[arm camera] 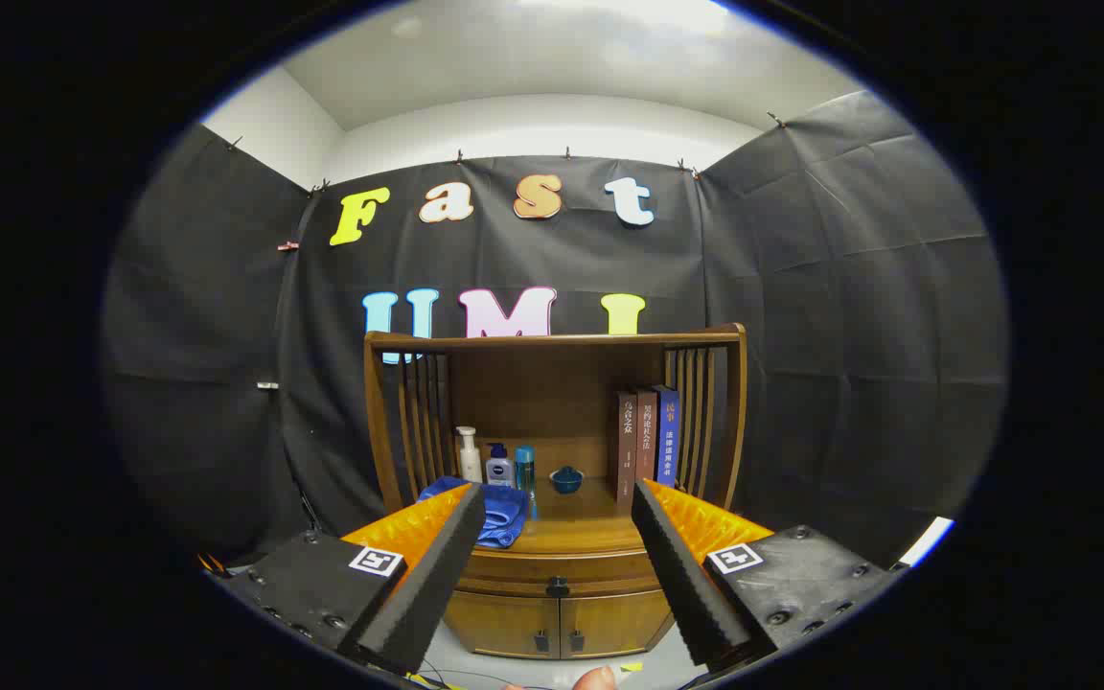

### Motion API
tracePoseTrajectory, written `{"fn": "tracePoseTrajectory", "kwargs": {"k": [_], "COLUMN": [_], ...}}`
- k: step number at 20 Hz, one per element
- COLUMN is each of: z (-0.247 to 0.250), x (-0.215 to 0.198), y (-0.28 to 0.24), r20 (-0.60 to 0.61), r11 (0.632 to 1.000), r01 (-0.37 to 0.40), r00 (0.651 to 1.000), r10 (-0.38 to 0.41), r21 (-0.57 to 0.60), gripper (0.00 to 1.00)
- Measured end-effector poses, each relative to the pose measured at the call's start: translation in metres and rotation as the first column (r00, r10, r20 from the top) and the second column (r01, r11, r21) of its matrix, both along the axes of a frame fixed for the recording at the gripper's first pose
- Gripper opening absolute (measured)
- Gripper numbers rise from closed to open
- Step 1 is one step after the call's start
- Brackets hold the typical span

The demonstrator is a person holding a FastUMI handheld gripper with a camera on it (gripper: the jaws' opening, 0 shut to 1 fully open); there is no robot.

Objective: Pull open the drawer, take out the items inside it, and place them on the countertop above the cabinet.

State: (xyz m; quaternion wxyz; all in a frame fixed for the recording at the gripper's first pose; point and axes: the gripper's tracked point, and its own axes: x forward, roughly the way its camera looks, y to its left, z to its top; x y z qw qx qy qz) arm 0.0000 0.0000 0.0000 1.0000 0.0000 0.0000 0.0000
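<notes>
While facing the cabinet (557, 594), gripper (557, 498) spread wide, grasping nothing.
Drawer (557, 578) closed, its knob (558, 583) between the fingers; blue towel (499, 513) on the countertop (581, 537).

Brown wooden cabinet (557, 575), black drawer knob (558, 585).
Blue cloth (504, 513), small blue bowl (566, 480), white bottle (469, 455), two brown books (635, 441), one blue.

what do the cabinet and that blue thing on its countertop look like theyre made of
The cabinet looks like wood with a glossy brown finish: grain and sheen show on its countertop. The blue cloth looks like soft fabric, maybe terry, judging by its limp folds. The gripper is open, short of the drawer knob.
</notes>
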Motion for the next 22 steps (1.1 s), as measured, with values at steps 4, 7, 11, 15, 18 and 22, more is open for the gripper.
{"fn": "tracePoseTrajectory", "kwargs": {"k": [4, 7, 11, 15, 18, 22], "z": [0.002, 0.0016, 0.0047, 0.0042, 0.0062, 0.0041], "x": [0.0005, -0.0019, -0.0037, -0.0033, -0.006, -0.0017], "y": [0.0046, 0.005, 0.0063, 0.0052, 0.0051, 0.0069], "r20": [0.002, 0.002, 0.007, 0.004, 0.009, 0.031], "r11": [1.0, 1.0, 1.0, 1.0, 1.0, 0.999], "r01": [-0.005, -0.006, -0.009, -0.006, -0.005, -0.001], "r00": [1.0, 1.0, 1.0, 1.0, 1.0, 1.0], "r10": [0.005, 0.007, 0.009, 0.006, 0.006, 0.002], "r21": [-0.008, -0.019, -0.019, -0.02, -0.025, -0.035], "gripper": [0.99, 0.99, 0.99, 0.99, 0.99, 0.99]}}
